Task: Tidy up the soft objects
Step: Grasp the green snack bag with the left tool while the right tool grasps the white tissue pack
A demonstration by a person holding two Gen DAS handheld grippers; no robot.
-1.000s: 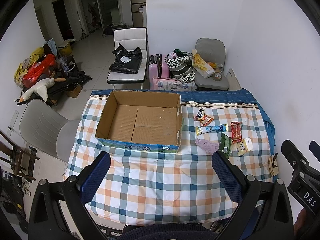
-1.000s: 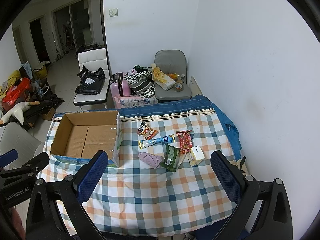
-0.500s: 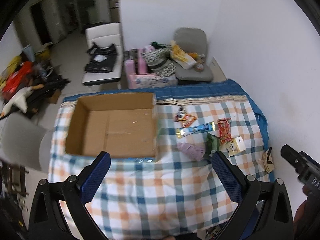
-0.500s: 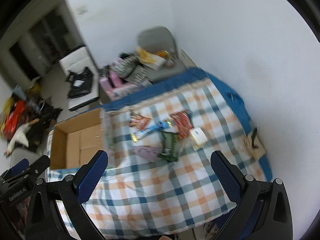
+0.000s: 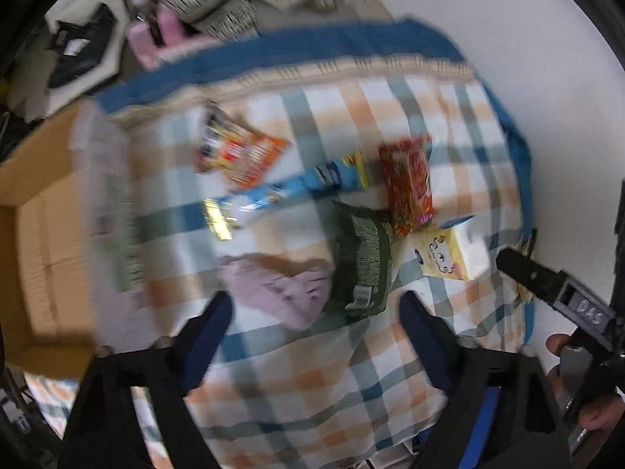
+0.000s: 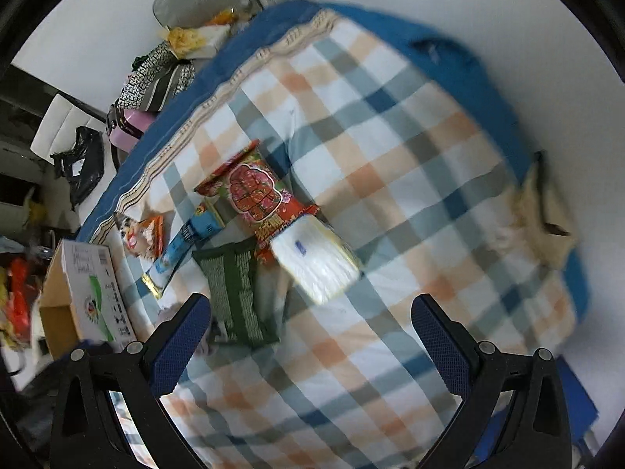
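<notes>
Soft packets lie on a checked tablecloth (image 5: pixel 351 125). A pink cloth (image 5: pixel 273 293) and a dark green pack (image 5: pixel 363 262) lie just ahead of my open, empty left gripper (image 5: pixel 314 316). Beyond are a red packet (image 5: pixel 408 183), a blue tube (image 5: pixel 297 191), an orange snack bag (image 5: pixel 238 152) and a white tissue pack (image 5: pixel 453 250). In the right wrist view, the tissue pack (image 6: pixel 316 262), red packet (image 6: pixel 258 195) and green pack (image 6: pixel 234 293) lie ahead of my open, empty right gripper (image 6: pixel 308 320). The open cardboard box (image 5: pixel 35 242) stands at the left.
A white wall (image 5: pixel 508 39) runs along the table's right side. A beige cloth item (image 6: pixel 543 215) lies at the table's right edge. A grey chair with bags (image 6: pixel 203 4), a pink suitcase (image 5: pixel 152 35) and a white chair (image 6: pixel 58 121) stand beyond the table.
Both grippers have dropped down and forward toward the packets, which now look much larger. Both views are motion-blurred and the right view has tilted. Both stay open.
</notes>
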